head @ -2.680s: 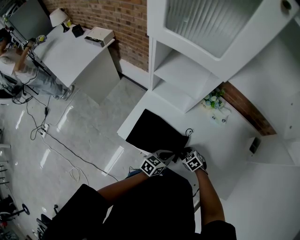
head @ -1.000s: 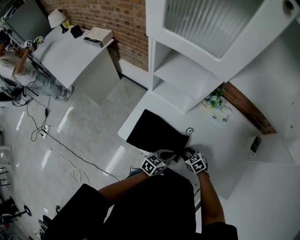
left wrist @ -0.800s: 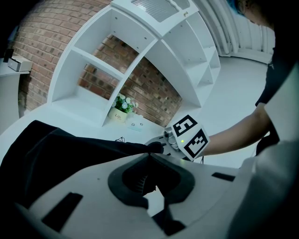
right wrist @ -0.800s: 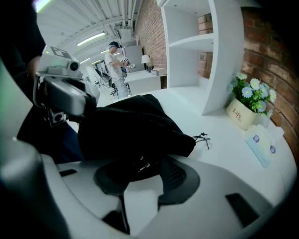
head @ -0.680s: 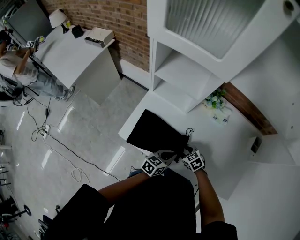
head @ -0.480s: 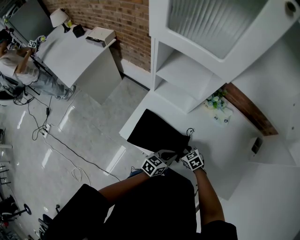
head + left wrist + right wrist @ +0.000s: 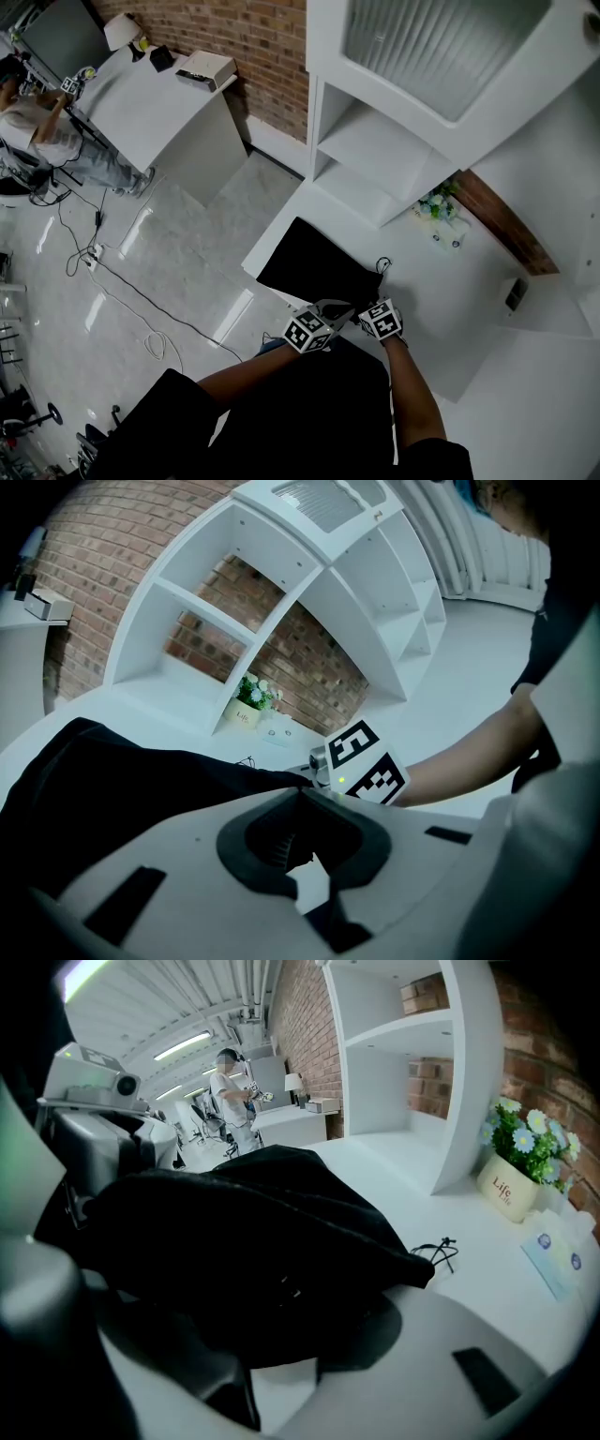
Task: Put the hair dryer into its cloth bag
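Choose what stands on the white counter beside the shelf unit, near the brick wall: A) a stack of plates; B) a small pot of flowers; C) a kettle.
B: a small pot of flowers stands on the white counter, next to the shelf unit and the brick wall.

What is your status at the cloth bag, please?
Left gripper jaws shut on cloth bag edge. Right gripper jaws buried in cloth, grip unclear. Hair dryer not seen.

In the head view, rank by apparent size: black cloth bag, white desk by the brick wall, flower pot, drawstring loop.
Largest to smallest:
1. white desk
2. black cloth bag
3. flower pot
4. drawstring loop
The desk seems farther away yet looks larger, so that ranking is safe.
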### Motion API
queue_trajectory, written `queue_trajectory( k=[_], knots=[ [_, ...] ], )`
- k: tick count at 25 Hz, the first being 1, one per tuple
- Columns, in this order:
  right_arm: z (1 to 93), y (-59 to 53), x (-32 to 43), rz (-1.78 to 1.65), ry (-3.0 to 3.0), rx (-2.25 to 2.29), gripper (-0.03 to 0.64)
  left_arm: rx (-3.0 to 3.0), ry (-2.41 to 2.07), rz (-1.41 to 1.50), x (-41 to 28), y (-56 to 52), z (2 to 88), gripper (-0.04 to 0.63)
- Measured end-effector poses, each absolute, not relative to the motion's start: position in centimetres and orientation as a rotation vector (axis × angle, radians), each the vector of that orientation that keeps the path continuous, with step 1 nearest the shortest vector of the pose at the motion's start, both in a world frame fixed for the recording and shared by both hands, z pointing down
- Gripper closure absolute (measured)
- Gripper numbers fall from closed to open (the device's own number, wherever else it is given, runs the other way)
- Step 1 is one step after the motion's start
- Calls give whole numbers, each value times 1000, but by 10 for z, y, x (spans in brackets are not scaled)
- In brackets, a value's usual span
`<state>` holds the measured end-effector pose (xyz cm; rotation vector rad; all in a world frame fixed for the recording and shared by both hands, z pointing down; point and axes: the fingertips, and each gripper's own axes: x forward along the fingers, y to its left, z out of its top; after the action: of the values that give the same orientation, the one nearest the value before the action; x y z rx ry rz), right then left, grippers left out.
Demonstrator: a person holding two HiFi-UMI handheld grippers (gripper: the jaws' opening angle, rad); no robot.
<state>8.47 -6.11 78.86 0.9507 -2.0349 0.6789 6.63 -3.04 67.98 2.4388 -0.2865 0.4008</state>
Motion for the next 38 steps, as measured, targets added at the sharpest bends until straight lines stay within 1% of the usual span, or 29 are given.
queue_trajectory(
  k=[2,7,15,20,28,33,38],
  knots=[
    [788,-63,85,656,-2036,960,453,2428,-298,396,64,-33,681,572],
    [778,-60,88,665,-2043,1012,413,2418,-296,395,64,-34,682,572],
    [760,-34,119,774,-2047,1242,408,2477,-250,466,79,-27,690,572],
    [756,-8,141,867,-2007,1391,408,2457,-236,515,92,-25,703,572],
    [752,25,156,953,-1956,1543,407,2432,-176,643,102,-18,737,572],
    [738,31,161,951,-1966,1599,407,2434,-160,638,102,-20,744,571],
    [714,35,161,865,-1954,1647,407,2445,-219,532,99,-26,729,569]
  ],
)
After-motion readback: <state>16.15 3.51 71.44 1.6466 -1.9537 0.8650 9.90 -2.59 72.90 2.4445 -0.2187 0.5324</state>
